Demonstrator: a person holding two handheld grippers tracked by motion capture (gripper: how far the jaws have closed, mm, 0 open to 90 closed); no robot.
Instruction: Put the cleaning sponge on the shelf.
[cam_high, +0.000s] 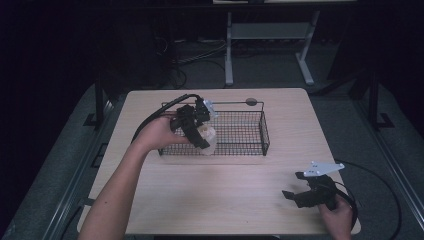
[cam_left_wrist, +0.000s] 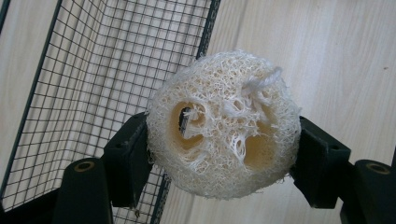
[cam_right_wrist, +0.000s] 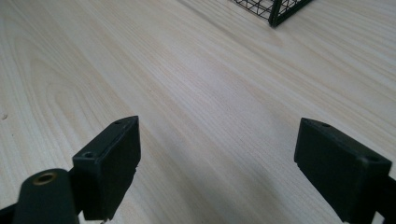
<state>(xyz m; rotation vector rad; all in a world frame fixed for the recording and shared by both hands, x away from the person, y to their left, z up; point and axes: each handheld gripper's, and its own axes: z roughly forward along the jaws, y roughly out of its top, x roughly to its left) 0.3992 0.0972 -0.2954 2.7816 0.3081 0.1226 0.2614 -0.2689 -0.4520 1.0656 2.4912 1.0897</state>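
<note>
Left gripper (cam_left_wrist: 223, 140) clamps the loofah (cam_left_wrist: 223, 125) right over the wire basket (cam_high: 250, 132) front rim, while right gripper (cam_right_wrist: 217, 158) jaws gape apart over bare counter (cam_right_wrist: 187, 70) well clear of it.

A lab-like recording space: a lone light-wood table (cam_high: 240, 200) on grey carpet, dark surroundings, loose cables on the floor (cam_high: 195, 55) (near a white desk frame (cam_high: 270, 35))

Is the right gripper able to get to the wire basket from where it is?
Probably yes. The right gripper sits open over bare table, and nothing lies between it and the wire basket. The left gripper holds a loofah sponge at the basket's other end.
</note>
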